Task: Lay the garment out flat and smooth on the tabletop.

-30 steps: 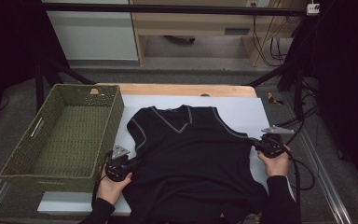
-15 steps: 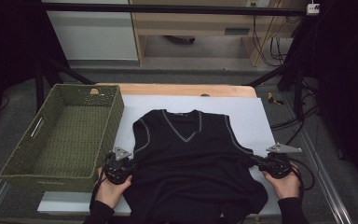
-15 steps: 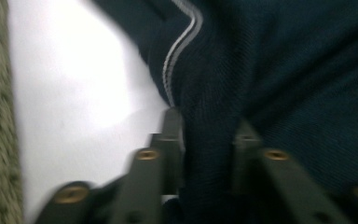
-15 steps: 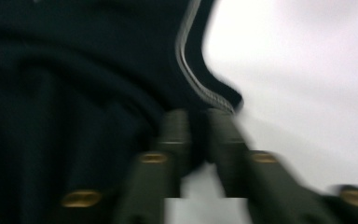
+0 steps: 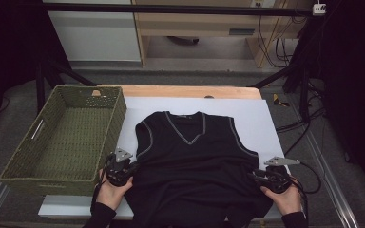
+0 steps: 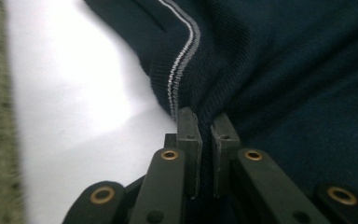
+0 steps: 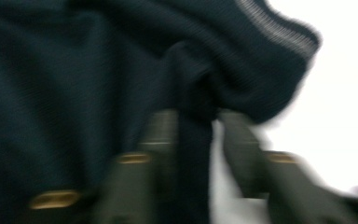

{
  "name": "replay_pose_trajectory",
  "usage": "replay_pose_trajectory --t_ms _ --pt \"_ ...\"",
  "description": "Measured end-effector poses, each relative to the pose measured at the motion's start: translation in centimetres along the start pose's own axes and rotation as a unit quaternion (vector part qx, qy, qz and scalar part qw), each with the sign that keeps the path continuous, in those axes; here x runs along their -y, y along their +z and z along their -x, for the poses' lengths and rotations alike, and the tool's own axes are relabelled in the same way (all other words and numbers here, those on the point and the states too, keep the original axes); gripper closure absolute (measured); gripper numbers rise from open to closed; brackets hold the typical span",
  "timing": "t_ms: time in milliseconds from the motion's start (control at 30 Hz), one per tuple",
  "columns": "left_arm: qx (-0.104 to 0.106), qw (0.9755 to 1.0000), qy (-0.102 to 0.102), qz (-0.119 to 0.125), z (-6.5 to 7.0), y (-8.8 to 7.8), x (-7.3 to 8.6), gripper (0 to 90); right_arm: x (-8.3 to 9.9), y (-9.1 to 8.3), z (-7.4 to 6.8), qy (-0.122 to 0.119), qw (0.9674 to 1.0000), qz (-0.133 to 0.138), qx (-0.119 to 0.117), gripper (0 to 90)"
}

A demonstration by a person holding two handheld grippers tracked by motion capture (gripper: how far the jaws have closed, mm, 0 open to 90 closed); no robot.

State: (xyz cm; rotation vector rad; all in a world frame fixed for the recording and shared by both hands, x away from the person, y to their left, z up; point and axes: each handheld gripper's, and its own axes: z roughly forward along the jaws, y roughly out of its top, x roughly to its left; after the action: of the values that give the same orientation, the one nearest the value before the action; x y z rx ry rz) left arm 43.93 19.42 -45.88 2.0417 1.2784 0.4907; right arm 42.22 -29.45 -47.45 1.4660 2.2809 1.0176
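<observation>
The black sweater vest (image 5: 195, 161) is being gripped at both side edges by the left gripper (image 5: 132, 166) and right gripper (image 5: 255, 175), whose jaws have just been closing on the knit; a folding lift is probably being called for next.

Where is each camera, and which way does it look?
High view: above the person's side, looking forward and down on the table, vest and basket; both hands, the left gripper and the right gripper show.
Left gripper view: rides the left gripper, looking along its jaws, which pinch the vest.
Right gripper view: rides the right gripper, blurred, jaws on the vest.
All share the vest.
</observation>
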Motion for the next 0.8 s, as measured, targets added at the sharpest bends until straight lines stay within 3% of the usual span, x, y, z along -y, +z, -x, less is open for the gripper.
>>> replay_pose_trajectory --t_ms 67,167,300,400,467,533,567,667,733,800 --pt "-0.01 0.9999 0.005 -0.005 0.0 -0.2 0.3 85.1 0.2 -0.4 -0.2 -0.002 0.9998 -0.016 -0.013 88.2" --pt "-0.029 0.9994 0.013 -0.013 0.2 -0.5 0.6 85.2 0.9 -1.7 -0.7 -0.008 0.9989 -0.043 -0.013 88.9" --pt "-0.042 0.9983 0.029 -0.029 0.7 -1.2 1.2 85.1 2.8 -3.5 -1.1 0.001 0.9981 -0.059 -0.019 88.9" --pt "-0.04 0.9983 0.036 -0.02 0.9 -1.7 1.5 83.4 3.6 -4.4 -1.5 -0.003 0.9971 -0.065 -0.039 88.0" --pt "-0.037 0.9984 0.044 0.0 1.0 -1.8 1.1 74.6 3.4 -4.5 -1.7 -0.009 0.9979 -0.05 -0.04 84.4" --pt "-0.026 0.9984 0.042 0.027 1.0 -1.8 0.4 61.6 2.6 -4.3 -1.7 -0.011 0.9989 -0.019 -0.041 74.2" --pt "-0.006 0.9986 0.031 0.043 0.8 -1.7 -0.1 55.1 2.0 -4.1 -1.7 -0.015 0.9992 0.001 -0.037 67.7" --pt "0.016 0.9971 0.002 0.075 0.0 -1.1 -1.7 41.0 -0.2 -3.2 -1.4 -0.033 0.9977 0.054 -0.026 51.5" --pt "0.02 0.9964 -0.014 0.081 -0.5 -0.4 -2.8 33.3 -1.9 -2.1 -1.1 -0.032 0.9957 0.083 -0.025 43.5" --pt "0.027 0.9962 -0.028 0.077 -1.0 0.7 -3.8 27.3 -3.5 -0.8 -0.8 -0.032 0.994 0.102 -0.021 41.5"
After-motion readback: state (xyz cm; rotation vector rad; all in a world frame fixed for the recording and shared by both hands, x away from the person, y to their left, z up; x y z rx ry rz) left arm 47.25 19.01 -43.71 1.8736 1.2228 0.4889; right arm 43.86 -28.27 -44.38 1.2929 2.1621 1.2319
